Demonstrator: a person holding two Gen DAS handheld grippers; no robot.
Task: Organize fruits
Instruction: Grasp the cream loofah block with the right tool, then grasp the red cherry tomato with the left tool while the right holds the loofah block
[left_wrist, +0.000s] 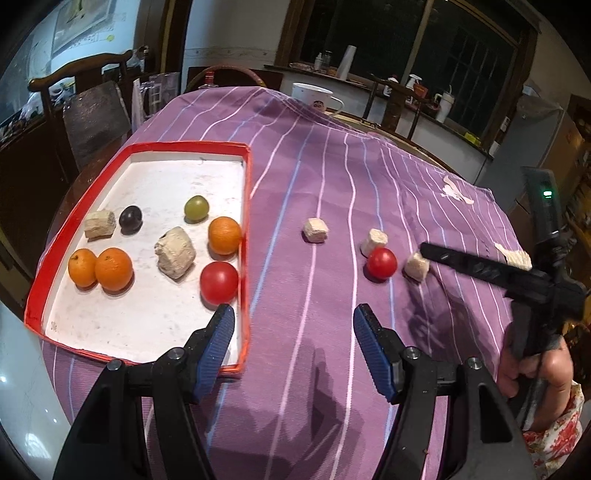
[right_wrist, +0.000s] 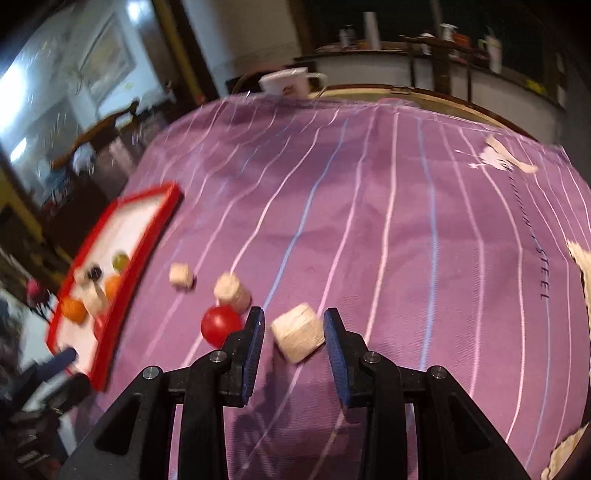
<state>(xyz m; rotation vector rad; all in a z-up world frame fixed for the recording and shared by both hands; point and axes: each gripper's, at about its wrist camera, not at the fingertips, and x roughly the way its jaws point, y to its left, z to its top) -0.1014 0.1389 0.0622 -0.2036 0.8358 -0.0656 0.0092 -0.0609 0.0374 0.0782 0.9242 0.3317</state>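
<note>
Right hand-held gripper (right_wrist: 293, 328), jaws released, straddles a beige foam cube (right_wrist: 298, 332) without touching; small red tomato (right_wrist: 220, 324) lies at its 9 o'clock on the purple striped tabletop (right_wrist: 369, 221). Left hand-held gripper (left_wrist: 293, 325) hangs released beside the red-rimmed white tray (left_wrist: 247, 221) of fruits.

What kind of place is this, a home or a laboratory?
Most likely a home dining room: a table under a purple striped cloth, a wooden chair beside it, and a mug at its far edge.

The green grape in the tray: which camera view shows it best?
The left wrist view. There the green grape lies sharp and whole inside the red-rimmed tray. In the right wrist view it is small, blurred and partly behind the tray's rim.
</note>
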